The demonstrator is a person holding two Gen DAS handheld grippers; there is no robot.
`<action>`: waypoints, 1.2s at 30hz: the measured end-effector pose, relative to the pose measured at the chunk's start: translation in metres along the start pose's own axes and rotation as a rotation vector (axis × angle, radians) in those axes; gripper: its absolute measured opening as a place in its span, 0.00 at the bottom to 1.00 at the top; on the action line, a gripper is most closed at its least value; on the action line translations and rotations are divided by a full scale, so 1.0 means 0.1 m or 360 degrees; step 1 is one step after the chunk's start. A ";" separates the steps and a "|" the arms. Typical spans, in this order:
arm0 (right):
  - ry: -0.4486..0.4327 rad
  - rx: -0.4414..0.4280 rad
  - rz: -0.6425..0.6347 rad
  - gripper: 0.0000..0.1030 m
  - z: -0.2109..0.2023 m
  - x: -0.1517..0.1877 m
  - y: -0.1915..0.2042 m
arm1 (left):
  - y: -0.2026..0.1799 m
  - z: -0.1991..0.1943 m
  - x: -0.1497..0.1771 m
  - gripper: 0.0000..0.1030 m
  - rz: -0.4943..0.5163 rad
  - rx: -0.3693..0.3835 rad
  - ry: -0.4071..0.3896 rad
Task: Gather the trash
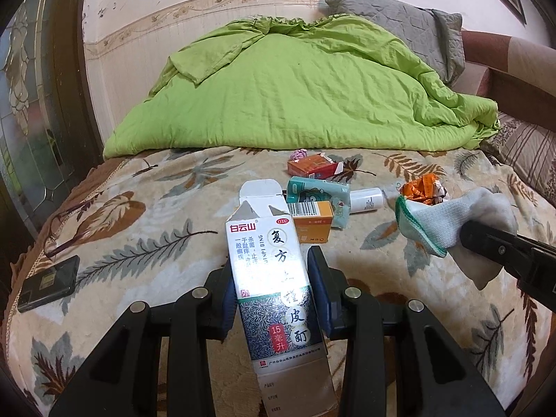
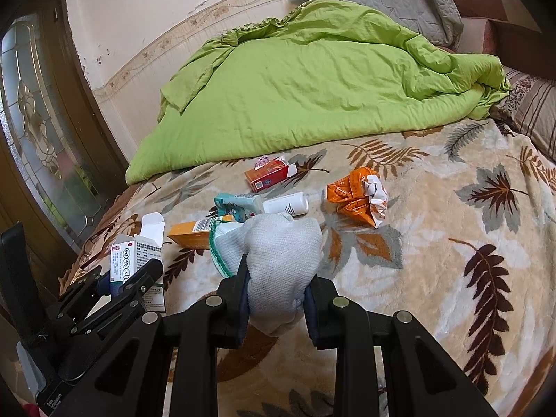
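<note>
My left gripper (image 1: pixel 274 278) is shut on a tall white medicine box (image 1: pixel 267 267) with its top flap open, held above the bed; it also shows in the right wrist view (image 2: pixel 132 260). My right gripper (image 2: pixel 278 285) is shut on a grey-white sock with green trim (image 2: pixel 274 246), also seen in the left wrist view (image 1: pixel 448 222). On the leaf-patterned blanket lie an orange box (image 1: pixel 312 220), a teal packet (image 1: pixel 319 194), a white bottle (image 1: pixel 366 199), a red-orange box (image 1: pixel 312 166) and a crumpled orange wrapper (image 2: pixel 358 198).
A green duvet (image 1: pixel 295 93) is heaped across the far half of the bed, with a grey pillow (image 1: pixel 399 27) behind it. A black phone (image 1: pixel 48 285) and glasses (image 1: pixel 66 229) lie at the bed's left edge. A dark door (image 2: pixel 38 121) stands to the left.
</note>
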State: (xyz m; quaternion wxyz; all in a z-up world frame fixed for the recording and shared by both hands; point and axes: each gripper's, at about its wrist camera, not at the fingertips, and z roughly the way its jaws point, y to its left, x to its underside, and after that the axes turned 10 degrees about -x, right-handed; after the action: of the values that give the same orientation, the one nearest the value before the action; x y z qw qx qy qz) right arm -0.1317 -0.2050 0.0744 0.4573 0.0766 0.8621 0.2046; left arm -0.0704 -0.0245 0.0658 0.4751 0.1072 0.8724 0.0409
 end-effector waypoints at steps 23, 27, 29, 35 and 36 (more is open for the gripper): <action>0.0002 0.0008 -0.0012 0.27 0.00 0.00 0.01 | -0.08 -0.04 0.02 0.35 0.0018 0.0019 0.0010; -0.0002 0.0018 -0.0010 0.27 -0.01 0.00 0.01 | -0.07 -0.03 0.02 0.35 0.0018 0.0018 0.0010; -0.0005 0.0027 -0.0011 0.27 -0.02 0.00 0.01 | -0.08 -0.03 0.02 0.35 0.0020 0.0016 0.0010; -0.0024 0.0056 -0.0014 0.27 -0.13 0.01 0.03 | -0.14 -0.11 0.04 0.35 0.0014 0.0075 0.0009; -0.0032 0.0064 -0.0028 0.27 -0.17 0.01 0.05 | -0.14 -0.12 0.05 0.35 0.0015 0.0089 0.0004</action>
State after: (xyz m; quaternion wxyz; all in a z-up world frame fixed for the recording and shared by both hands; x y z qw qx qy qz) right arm -0.1463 -0.2051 0.0839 0.4660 0.0802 0.8621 0.1823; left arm -0.0854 -0.0370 0.0663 0.4706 0.1245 0.8733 0.0189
